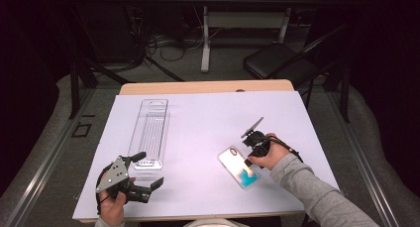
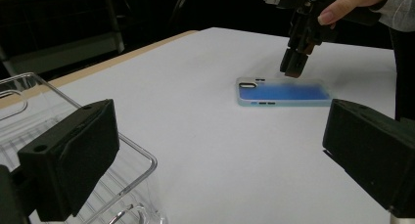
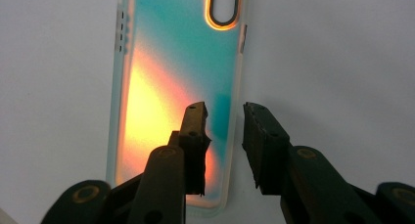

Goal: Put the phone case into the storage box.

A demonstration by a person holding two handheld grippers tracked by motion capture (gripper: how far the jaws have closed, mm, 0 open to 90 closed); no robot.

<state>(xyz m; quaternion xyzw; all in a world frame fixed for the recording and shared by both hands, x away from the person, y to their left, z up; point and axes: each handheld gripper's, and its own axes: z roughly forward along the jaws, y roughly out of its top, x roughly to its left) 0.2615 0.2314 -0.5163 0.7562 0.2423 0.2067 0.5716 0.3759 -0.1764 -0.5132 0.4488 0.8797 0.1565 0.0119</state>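
Now, from the high view: phone case (image 1: pixel 238 166) flat on the white surface (image 1: pixel 208 133), right of centre, long axis running diagonally from upper left to lower right, camera cutout at the upper-left end, away from the person. Right tongs (image 1: pixel 251 155) poised at the case's right long edge, about midway along. Left tongs (image 1: pixel 147 171) resting at the near left, spread wide, holding nothing, just beside the near end of a clear plastic tray (image 1: pixel 151 133) lying lengthwise away from the person. Looks like the approach step of a pickup, grip not yet made.

Over to the left gripper view: own tongs (image 2: pixel 218 155) wide apart, nothing between. Case (image 2: pixel 284 92) well off across the surface, lying flat, cutout end to the left. Right tongs (image 2: pixel 295 70) coming down from above at its far edge, touching or just short, cannot tell which.

On to the right gripper view: tongs (image 3: pixel 225 114) part open, a narrow gap, gripping nothing. Case (image 3: pixel 176 62) lengthwise up the frame, cutout at the top. One jaw over the coloured back, the other over bare surface, case's right edge in the gap between. Next move likely calls for lowering to straddle that thin edge squarely, then closing gently; a slippery, shallow rim, so some risk of sliding off.
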